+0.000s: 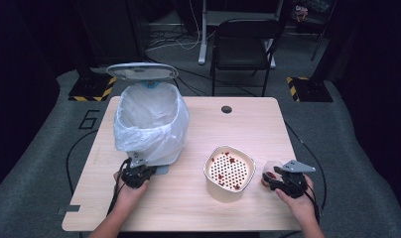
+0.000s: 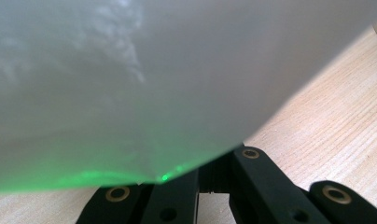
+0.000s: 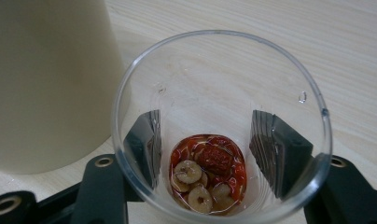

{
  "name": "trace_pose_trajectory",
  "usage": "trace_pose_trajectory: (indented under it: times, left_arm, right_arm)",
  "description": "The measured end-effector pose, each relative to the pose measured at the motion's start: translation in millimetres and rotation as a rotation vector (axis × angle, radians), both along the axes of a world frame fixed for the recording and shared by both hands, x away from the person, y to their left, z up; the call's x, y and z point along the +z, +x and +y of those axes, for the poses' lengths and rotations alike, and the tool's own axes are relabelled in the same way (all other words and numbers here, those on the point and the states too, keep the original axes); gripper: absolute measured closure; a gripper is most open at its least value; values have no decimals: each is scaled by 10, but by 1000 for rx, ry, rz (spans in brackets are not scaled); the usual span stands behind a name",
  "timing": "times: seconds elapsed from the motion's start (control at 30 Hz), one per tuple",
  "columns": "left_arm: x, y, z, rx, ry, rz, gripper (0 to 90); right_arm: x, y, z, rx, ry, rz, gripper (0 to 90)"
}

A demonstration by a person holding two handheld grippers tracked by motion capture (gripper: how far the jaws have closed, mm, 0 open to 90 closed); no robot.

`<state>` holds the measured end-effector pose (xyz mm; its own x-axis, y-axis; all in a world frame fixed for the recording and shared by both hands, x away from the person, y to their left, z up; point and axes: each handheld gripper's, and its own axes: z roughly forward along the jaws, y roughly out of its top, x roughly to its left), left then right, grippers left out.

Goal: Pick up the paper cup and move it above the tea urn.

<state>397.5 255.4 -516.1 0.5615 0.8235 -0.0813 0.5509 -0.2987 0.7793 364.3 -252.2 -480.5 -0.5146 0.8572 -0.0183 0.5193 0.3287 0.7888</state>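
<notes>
Two grippers set, cup in the grasp.
Right gripper (image 3: 203,140) clasps the clear cup (image 3: 221,126) beside the strainer (image 1: 230,171) on the desk (image 1: 198,198); left gripper (image 1: 137,171), clenched, pins the bin bag (image 1: 149,121). Tip slowly.

Left gripper (image 1: 137,174) jaw tips behind bin liner (image 2: 130,84)

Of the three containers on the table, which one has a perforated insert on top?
The cream pot in the middle. Its top is a strainer with round holes, while the lined bin and the clear cup are simply open.
</notes>
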Motion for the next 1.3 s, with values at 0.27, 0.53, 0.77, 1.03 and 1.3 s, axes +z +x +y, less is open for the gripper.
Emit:
trace_pose_trajectory:
  times: [0.27, 0.53, 0.77, 1.03, 1.3]
  left_arm:
    - [2, 1, 3, -1, 3, 2, 900]
    - [1, 1, 1, -1, -1, 2, 900]
    - [2, 1, 3, 0, 2, 2, 900]
    - [0, 2, 2, -2, -3, 3, 900]
    - [-2, 3, 2, -3, -5, 1, 900]
  right_arm:
    - [171, 34, -8, 32, -31, -26, 437]
    - [377, 134, -14, 87, -30, -43, 441]
    - [515, 289, 38, 127, -62, -67, 445]
    - [671, 471, 64, 172, -73, -77, 447]
    - [889, 587, 158, 253, -133, -102, 452]
